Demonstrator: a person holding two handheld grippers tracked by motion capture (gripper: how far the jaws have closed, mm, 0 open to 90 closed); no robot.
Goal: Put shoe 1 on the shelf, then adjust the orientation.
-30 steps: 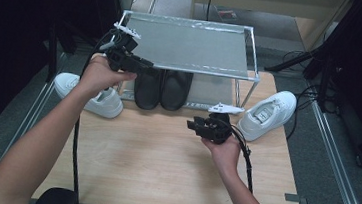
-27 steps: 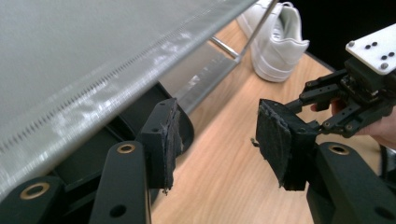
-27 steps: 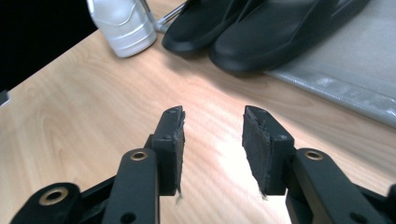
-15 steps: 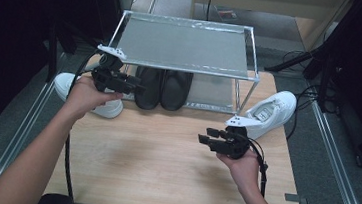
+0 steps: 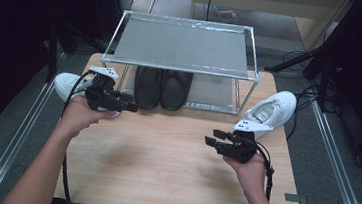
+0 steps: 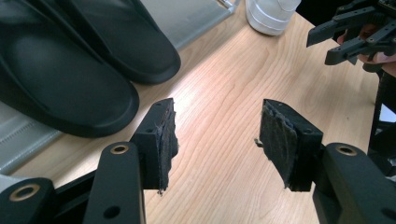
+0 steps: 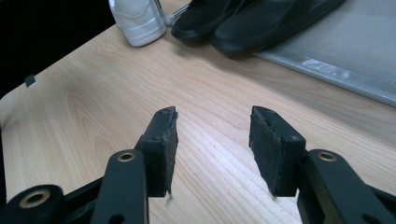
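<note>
A pale wooden bench (image 5: 164, 155) with smooth, lightly grained veneer and a soft sheen. On it, a rack (image 5: 184, 47) of shiny metal tubing with a dull grey shelf. Matt black rubbery slippers (image 5: 163, 87) sit under it. Two smooth white sneakers (image 5: 271, 110) look like leather. The black plastic tongs (image 6: 215, 140) carry rough, frayed dark pads (image 6: 275, 135).

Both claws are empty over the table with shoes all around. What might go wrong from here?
The left gripper hangs close to the black slippers and the rack's leg, so a reach might knock them. The right sneaker sits near the table edge; a nudge may tip it off. The left sneaker lies partly behind the hand, awkward to grab.
</note>
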